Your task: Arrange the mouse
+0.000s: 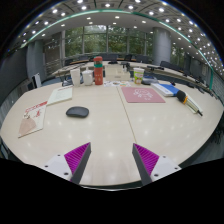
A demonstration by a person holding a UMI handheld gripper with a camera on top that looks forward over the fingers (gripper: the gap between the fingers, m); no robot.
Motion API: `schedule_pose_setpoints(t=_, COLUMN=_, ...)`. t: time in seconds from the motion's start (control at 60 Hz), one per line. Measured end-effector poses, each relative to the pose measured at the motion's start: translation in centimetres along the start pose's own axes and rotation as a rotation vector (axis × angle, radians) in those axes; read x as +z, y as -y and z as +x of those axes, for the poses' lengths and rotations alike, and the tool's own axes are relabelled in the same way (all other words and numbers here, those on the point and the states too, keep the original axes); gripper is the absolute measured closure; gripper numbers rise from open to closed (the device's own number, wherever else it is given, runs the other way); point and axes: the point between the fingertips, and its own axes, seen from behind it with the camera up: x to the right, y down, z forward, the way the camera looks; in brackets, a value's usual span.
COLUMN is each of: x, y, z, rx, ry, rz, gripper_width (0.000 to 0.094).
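A dark, low, rounded mouse [77, 112] lies on the pale round table [110, 135], well beyond my left finger and a little left of it. A pink mouse mat [142, 95] lies flat farther off, to the right of the mouse and beyond the right finger. My gripper [111, 160] is held above the near part of the table, its two fingers with magenta pads [76, 156] spread wide apart. It is open and nothing sits between the fingers.
Papers and a card [33, 118] lie at the left edge of the table. A red and green container [98, 73] and a cup [137, 75] stand at the far side. Blue and white items [168, 89] lie at the right. Office windows lie beyond.
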Motion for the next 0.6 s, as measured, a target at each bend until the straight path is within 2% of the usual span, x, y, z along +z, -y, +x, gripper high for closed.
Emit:
schedule_pose_setpoints(t=0.217, x=8.3, y=2.5, z=-9.6, rx=-0.047, ry=0.057, rz=-0.016, gripper_width=0.0088)
schedule_pose_setpoints(t=0.6, x=18.6, y=8.5, z=-14.1, rx=-0.113, ry=0.042, rz=-0.012, gripper_width=0.0089)
